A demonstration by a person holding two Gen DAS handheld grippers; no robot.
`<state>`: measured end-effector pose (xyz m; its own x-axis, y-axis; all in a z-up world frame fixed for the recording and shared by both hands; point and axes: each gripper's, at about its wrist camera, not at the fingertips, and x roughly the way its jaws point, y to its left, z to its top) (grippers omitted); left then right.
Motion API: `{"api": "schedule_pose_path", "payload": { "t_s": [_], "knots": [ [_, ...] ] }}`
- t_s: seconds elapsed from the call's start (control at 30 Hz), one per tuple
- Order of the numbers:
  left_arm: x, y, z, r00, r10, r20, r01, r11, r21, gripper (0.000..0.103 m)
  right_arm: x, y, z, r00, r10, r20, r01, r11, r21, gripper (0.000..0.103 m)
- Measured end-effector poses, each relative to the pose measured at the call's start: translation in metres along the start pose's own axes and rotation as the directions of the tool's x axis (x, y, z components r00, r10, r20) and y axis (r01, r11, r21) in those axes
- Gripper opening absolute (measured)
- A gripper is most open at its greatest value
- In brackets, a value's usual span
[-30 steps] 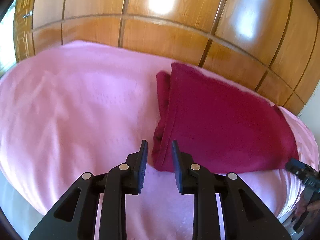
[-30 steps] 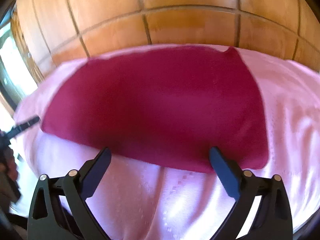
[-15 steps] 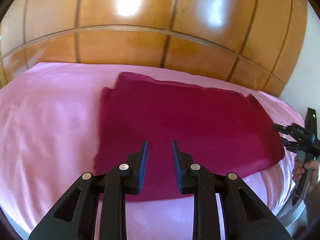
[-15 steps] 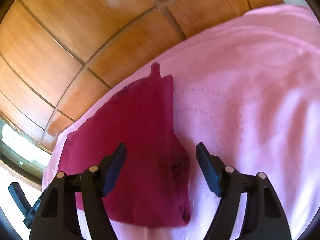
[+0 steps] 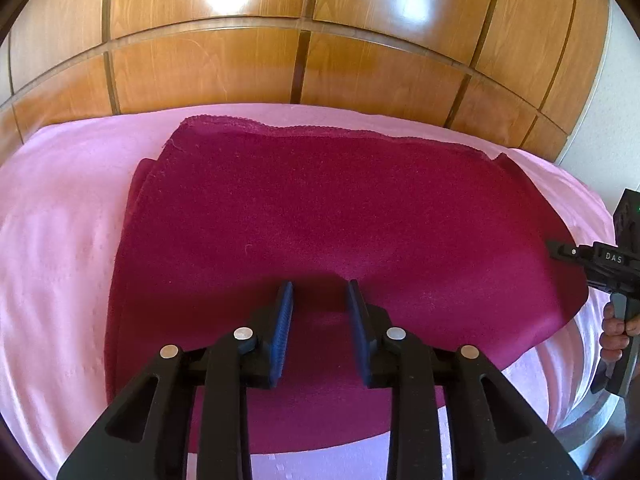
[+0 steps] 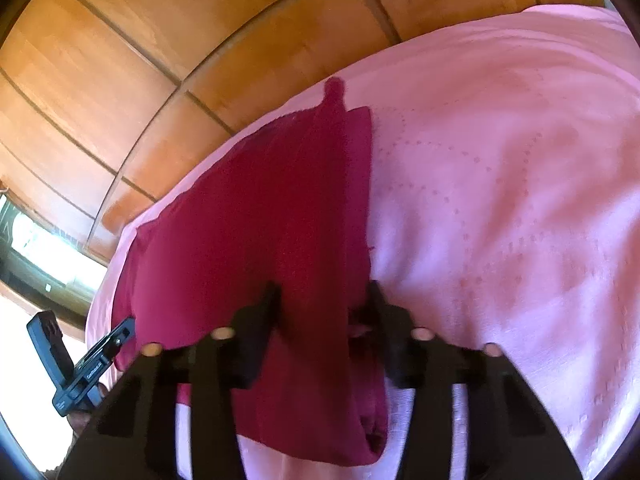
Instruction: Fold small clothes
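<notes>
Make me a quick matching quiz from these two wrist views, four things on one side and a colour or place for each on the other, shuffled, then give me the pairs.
Things:
1. garment
2. bedsheet
3. wooden panelling
4. right gripper

Descriptions:
A. glossy orange-brown, behind the bed
B. dark red, lying flat
C. at the garment's end edge, cloth between its closing jaws
D. pale pink, under the garment

Pairs: 1-B, 2-D, 3-A, 4-C

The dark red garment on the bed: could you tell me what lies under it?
Pink bedspread shows all around the dark red garment, so it lies on that; anything else beneath the folded layers is covered.
</notes>
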<state>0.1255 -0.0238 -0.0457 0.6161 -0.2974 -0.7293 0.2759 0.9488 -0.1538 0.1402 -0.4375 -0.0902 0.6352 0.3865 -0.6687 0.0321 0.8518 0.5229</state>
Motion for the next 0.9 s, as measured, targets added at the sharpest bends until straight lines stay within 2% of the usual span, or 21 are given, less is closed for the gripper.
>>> {"api": "schedule_pose_path", "payload": {
  "t_s": [0.07,0.13,0.3,0.4,0.53,0.7,0.9],
  "knots": [
    [0.000,0.000,-0.001,1.000,-0.003,0.000,0.003,1.000,0.002,0.027,0.002,0.012,0.001,0.999,-0.048,-0.010,0.048,0.998,-0.044,0.030],
    [0.000,0.002,0.000,1.000,-0.010,-0.003,0.010,1.000,0.003,0.027,0.001,0.018,0.002,0.998,-0.062,-0.014,0.061,0.997,-0.049,0.026],
    [-0.002,0.018,0.006,0.994,-0.105,-0.022,0.103,0.991,-0.081,0.027,-0.020,0.041,0.010,0.999,0.037,0.009,-0.037,0.998,-0.055,0.024],
    [-0.002,0.032,0.008,0.981,-0.192,-0.021,0.186,0.968,-0.170,0.027,-0.027,0.068,0.018,0.996,0.088,0.018,-0.086,0.993,-0.083,0.024],
    [-0.002,0.048,0.008,0.958,-0.285,0.005,0.276,0.923,-0.267,0.027,-0.025,0.115,0.025,0.987,0.156,0.029,-0.150,0.978,-0.148,0.024],
    [-0.014,0.064,0.007,0.947,-0.317,0.049,0.315,0.889,-0.332,0.027,-0.008,0.181,0.021,0.974,0.226,0.034,-0.212,0.950,-0.231,0.023],
    [-0.033,0.104,0.003,0.925,-0.357,0.130,0.376,0.811,-0.447,0.027,0.041,0.242,0.001,0.957,0.285,-0.049,-0.287,0.915,-0.283,0.022]
  ]
}}
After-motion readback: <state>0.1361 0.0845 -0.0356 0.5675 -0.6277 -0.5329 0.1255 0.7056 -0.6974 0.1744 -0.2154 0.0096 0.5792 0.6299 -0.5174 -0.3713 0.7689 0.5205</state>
